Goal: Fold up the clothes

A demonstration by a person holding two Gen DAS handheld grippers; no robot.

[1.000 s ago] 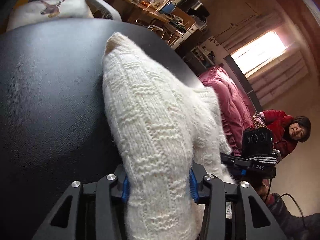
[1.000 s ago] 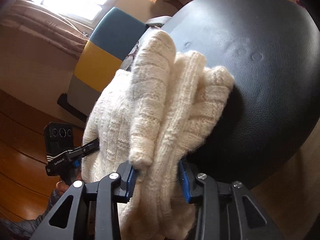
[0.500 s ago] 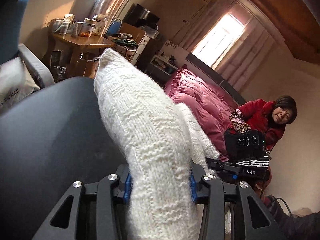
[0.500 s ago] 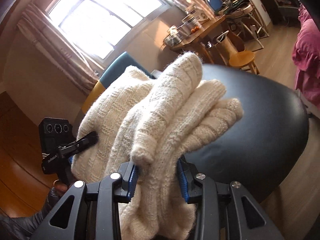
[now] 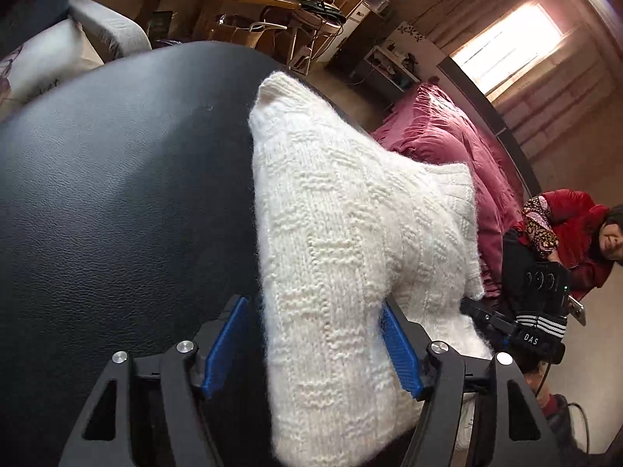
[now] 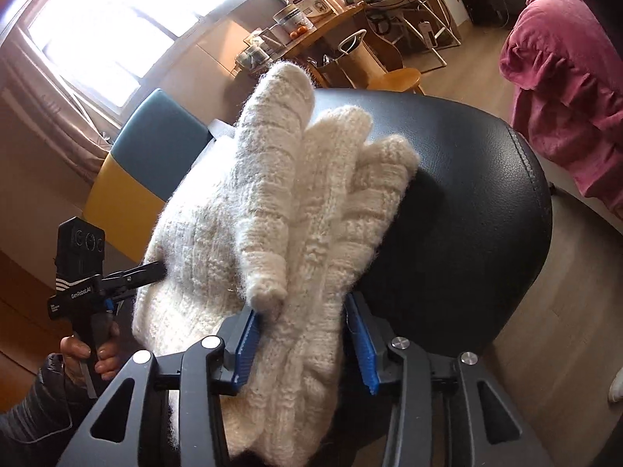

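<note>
The left tongs (image 5: 311, 346) were spread open around a fold of the white knit sweater (image 5: 350, 241); a gap showed between the left blue pad (image 5: 222, 350) and the wool, while the right pad sat against it. Half a second before, those pads had pinched the knit tight, so the jaws had widened. The right tongs (image 6: 300, 346) also stood wider than before, with the bunched sweater (image 6: 296, 210) lying loose between the blue pads; whether either pad pressed the wool was hard to tell. The sweater sat folded in thick layers on the black padded bench (image 5: 117, 179), near its right edge in the left wrist view, a rolled sleeve on top. Both cameras had tipped downward since the earlier frame, so the bench (image 6: 467, 194) filled more of each view and the window less. In the right wrist view a hand (image 6: 89, 354) gripped the other tool's handle at lower left. A seated person in a red jacket (image 5: 572, 233) was beside the pink bedding (image 5: 447, 144).
</note>
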